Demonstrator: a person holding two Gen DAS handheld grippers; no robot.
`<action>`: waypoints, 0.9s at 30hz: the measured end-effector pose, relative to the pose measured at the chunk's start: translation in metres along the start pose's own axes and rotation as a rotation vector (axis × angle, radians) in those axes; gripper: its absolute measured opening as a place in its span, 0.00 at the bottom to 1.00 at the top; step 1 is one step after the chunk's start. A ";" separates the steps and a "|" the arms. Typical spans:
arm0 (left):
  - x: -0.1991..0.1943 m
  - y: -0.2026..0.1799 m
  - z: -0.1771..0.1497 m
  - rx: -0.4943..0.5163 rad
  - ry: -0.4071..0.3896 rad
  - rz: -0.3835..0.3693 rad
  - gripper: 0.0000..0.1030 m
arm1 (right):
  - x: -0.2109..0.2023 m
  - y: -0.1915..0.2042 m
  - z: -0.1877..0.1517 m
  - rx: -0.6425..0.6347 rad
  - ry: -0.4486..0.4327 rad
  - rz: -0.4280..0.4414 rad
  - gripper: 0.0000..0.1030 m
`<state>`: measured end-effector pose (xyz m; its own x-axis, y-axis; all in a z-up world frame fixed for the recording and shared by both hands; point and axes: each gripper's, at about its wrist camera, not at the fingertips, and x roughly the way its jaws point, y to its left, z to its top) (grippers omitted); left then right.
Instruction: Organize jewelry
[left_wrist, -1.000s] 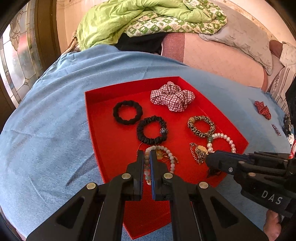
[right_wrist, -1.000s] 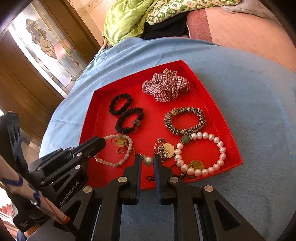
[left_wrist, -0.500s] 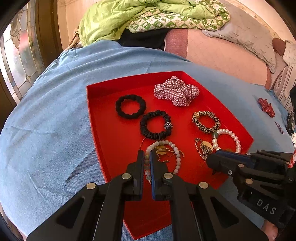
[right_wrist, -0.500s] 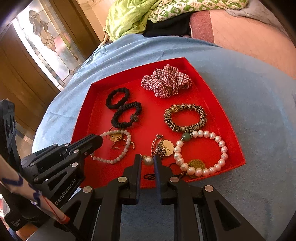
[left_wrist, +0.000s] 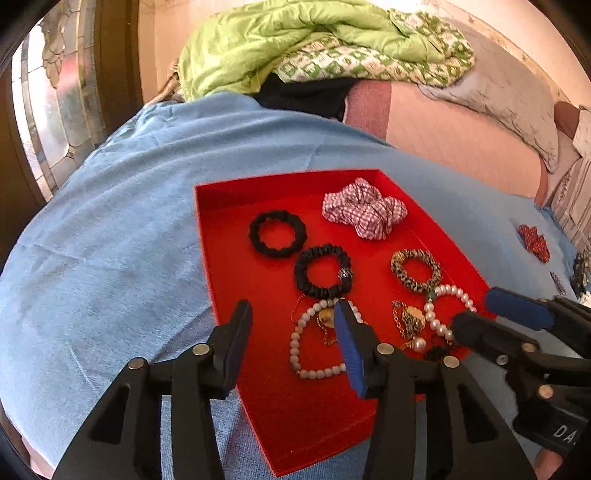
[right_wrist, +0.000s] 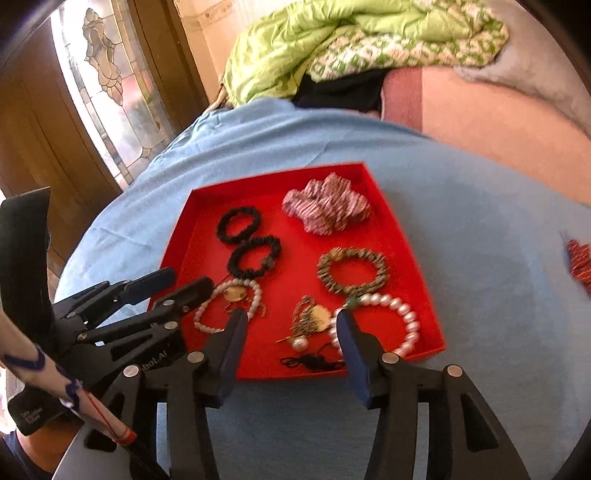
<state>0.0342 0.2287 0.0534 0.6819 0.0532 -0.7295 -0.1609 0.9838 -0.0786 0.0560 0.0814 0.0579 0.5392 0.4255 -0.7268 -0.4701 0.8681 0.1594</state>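
I see a red tray (left_wrist: 229, 280) lying on a blue cloth (left_wrist: 110, 229), and all the jewelry I can make out well is inside it. At the far side of the tray lie a checked scrunchie (left_wrist: 364, 212) and a black scrunchie (left_wrist: 277, 233). Nearer to me there is a second black scrunchie (left_wrist: 323, 271) and a leopard-pattern scrunchie (left_wrist: 415, 270). Closest to me are a grey bead bracelet (left_wrist: 314, 347) with a gold pendant inside its loop, a gold chain with a tag (right_wrist: 310, 317), and a white pearl bracelet (right_wrist: 391, 321), which touches the leopard-pattern scrunchie.

My left gripper (left_wrist: 293, 332) hangs over the near left part of the tray with its jaws wide apart and nothing between them; the grey bead bracelet shows just beyond its right finger. My right gripper (right_wrist: 291, 339) is over the near edge of the tray, also wide open and holding nothing, with the gold chain and a small black cord (right_wrist: 310, 361) visible between its fingers. A small red item (left_wrist: 533, 242) lies on the cloth, well apart from the tray.
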 end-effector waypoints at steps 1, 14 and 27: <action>-0.001 0.000 0.000 -0.005 -0.007 0.004 0.49 | -0.003 0.000 0.001 -0.007 -0.008 -0.019 0.59; -0.022 -0.010 -0.009 -0.030 -0.147 0.131 0.82 | -0.034 0.013 -0.013 -0.165 -0.098 -0.297 0.85; -0.133 -0.038 -0.061 -0.018 -0.262 0.219 1.00 | -0.125 -0.005 -0.076 -0.095 -0.172 -0.412 0.90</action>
<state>-0.0941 0.1735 0.1120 0.7897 0.3072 -0.5310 -0.3346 0.9412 0.0467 -0.0624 0.0040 0.0973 0.7989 0.0929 -0.5943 -0.2497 0.9501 -0.1871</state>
